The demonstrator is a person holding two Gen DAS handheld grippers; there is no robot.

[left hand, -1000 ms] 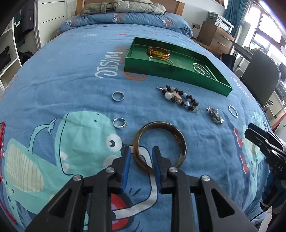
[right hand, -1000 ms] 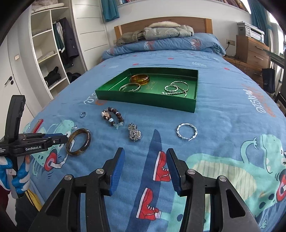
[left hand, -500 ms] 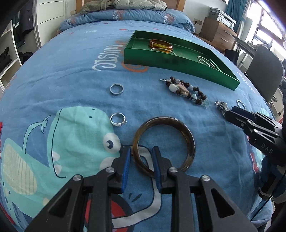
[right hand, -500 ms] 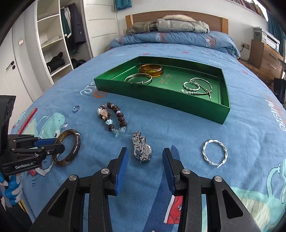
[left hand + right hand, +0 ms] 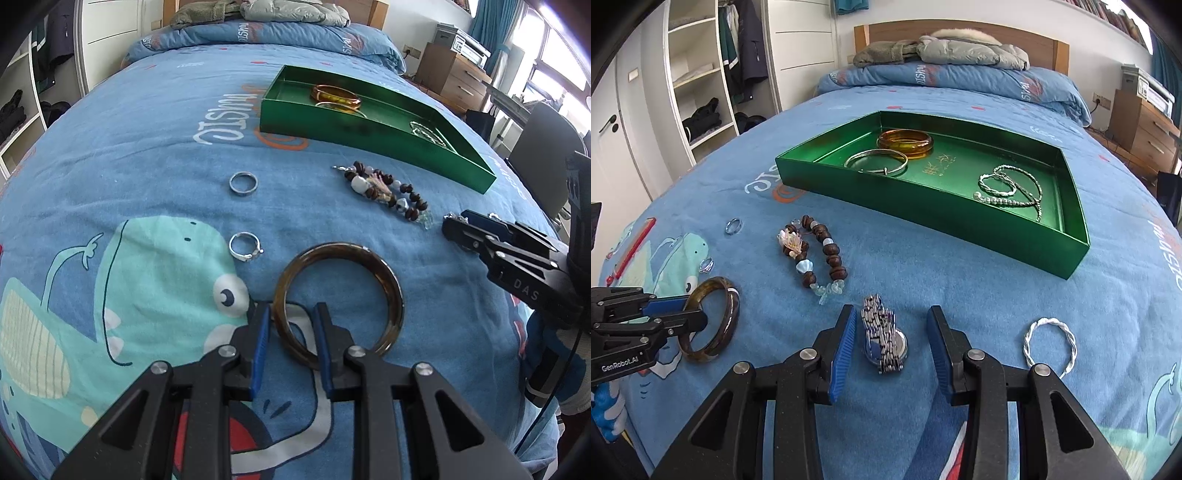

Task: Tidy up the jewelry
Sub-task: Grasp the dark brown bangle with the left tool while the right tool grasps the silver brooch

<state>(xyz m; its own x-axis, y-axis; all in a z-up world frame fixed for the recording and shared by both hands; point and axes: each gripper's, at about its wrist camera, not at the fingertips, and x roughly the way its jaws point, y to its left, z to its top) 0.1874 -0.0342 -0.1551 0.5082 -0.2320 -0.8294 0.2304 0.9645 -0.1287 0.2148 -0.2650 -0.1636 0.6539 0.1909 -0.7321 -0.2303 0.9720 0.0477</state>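
A dark brown bangle (image 5: 384, 271) lies on the blue bedspread. My left gripper (image 5: 291, 314) is open, one finger inside the ring and one outside, straddling its near rim; it also shows in the right wrist view (image 5: 685, 312). My right gripper (image 5: 892, 325) is open around a silver watch (image 5: 884, 338). A green tray (image 5: 923, 210) holds an amber bangle (image 5: 905, 142), a thin silver bangle (image 5: 877, 160) and silver chains (image 5: 1012, 186). A beaded bracelet (image 5: 816, 254), a twisted silver bracelet (image 5: 1051, 341) and two rings (image 5: 243, 183) (image 5: 243, 246) lie loose.
Pillows and a folded grey jacket (image 5: 945, 48) lie at the head of the bed. A white wardrobe with open shelves (image 5: 698, 74) stands to the left, a wooden bedside cabinet (image 5: 1141, 122) to the right. A grey chair (image 5: 543, 155) stands beside the bed.
My right gripper moved forward and down until its open fingers bracket the watch. My left gripper crept forward over the brown bangle's near rim.
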